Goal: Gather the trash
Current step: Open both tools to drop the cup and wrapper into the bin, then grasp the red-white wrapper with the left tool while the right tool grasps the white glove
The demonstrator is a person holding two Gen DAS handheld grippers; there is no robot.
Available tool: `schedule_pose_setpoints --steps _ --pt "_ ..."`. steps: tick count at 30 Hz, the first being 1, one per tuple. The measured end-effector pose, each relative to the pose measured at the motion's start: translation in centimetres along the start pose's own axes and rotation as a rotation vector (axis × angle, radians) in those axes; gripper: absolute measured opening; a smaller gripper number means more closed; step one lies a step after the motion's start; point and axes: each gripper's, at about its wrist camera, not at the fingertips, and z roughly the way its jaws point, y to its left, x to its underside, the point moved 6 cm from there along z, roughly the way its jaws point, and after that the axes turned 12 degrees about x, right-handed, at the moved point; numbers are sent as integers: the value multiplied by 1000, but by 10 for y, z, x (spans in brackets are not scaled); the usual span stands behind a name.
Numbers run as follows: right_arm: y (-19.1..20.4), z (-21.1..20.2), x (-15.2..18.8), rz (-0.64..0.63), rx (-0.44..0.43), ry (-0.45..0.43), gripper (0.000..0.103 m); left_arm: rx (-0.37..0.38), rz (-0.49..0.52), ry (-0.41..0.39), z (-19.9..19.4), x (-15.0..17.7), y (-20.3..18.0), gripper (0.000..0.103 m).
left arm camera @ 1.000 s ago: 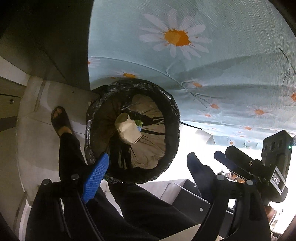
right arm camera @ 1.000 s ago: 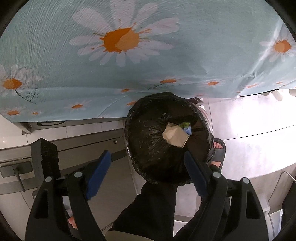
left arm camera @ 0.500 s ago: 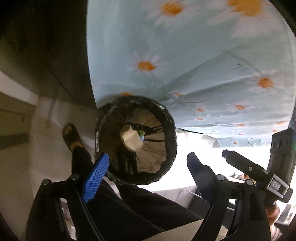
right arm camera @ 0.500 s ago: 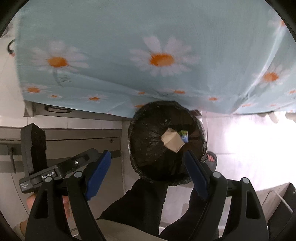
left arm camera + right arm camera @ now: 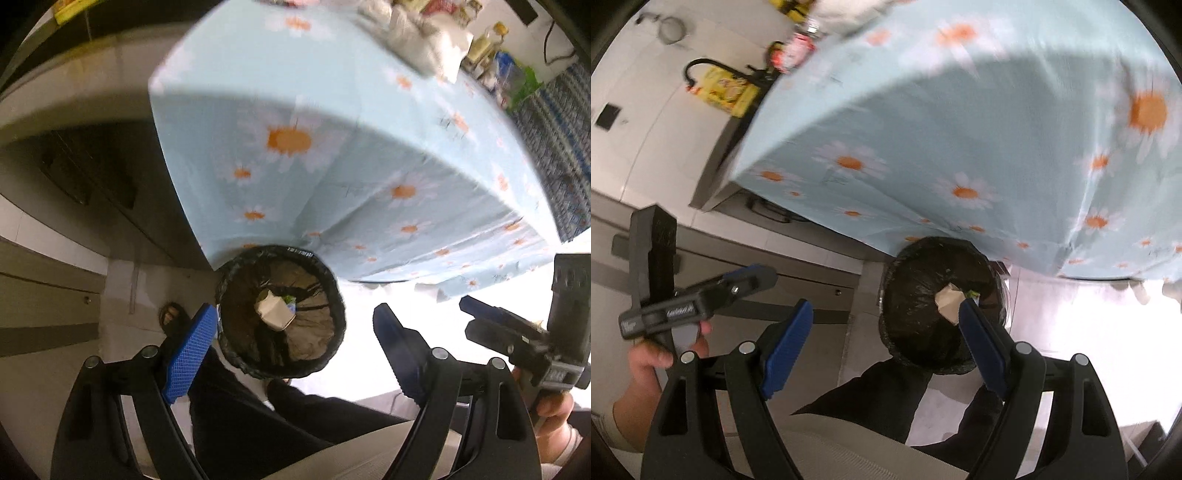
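A round bin (image 5: 236,328) lined with a black bag stands on the floor by the table; it also shows in the right wrist view (image 5: 905,295). In it lie a tan crumpled paper (image 5: 275,314) and a small green-blue wrapper (image 5: 290,301). The paper shows in the right wrist view too (image 5: 947,301). My left gripper (image 5: 291,349) is open and empty, high above the bin. My right gripper (image 5: 886,339) is open and empty, also above the bin. Each gripper appears in the other's view, the right one (image 5: 517,343) and the left one (image 5: 694,299).
A table with a light blue daisy cloth (image 5: 332,147) rises behind the bin, with blurred clutter on top (image 5: 424,40). A grey counter with a sink tap (image 5: 698,70) and yellow package (image 5: 727,92) is at the left. The person's dark trousers (image 5: 258,413) and sandalled foot (image 5: 171,317) are below.
Both grippers have lifted and drawn back from the bin, which now looks smaller. The table top and counter have come into view. Both stay open.
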Motion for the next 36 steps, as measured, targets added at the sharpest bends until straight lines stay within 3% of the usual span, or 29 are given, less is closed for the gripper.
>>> schedule_pose_setpoints --steps 10,19,26,36 --pt "51 -71 -52 -115 -14 -192 81 14 104 -122 -69 -49 -34 84" --pt "60 -97 -127 -100 65 -340 81 -15 229 -203 -109 -136 -38 84" --pt "51 -88 -165 -26 137 -363 81 -23 314 -201 -106 -199 -26 84" --pt "40 -43 -214 82 232 -332 81 -3 405 -114 -55 -268 -5 84"
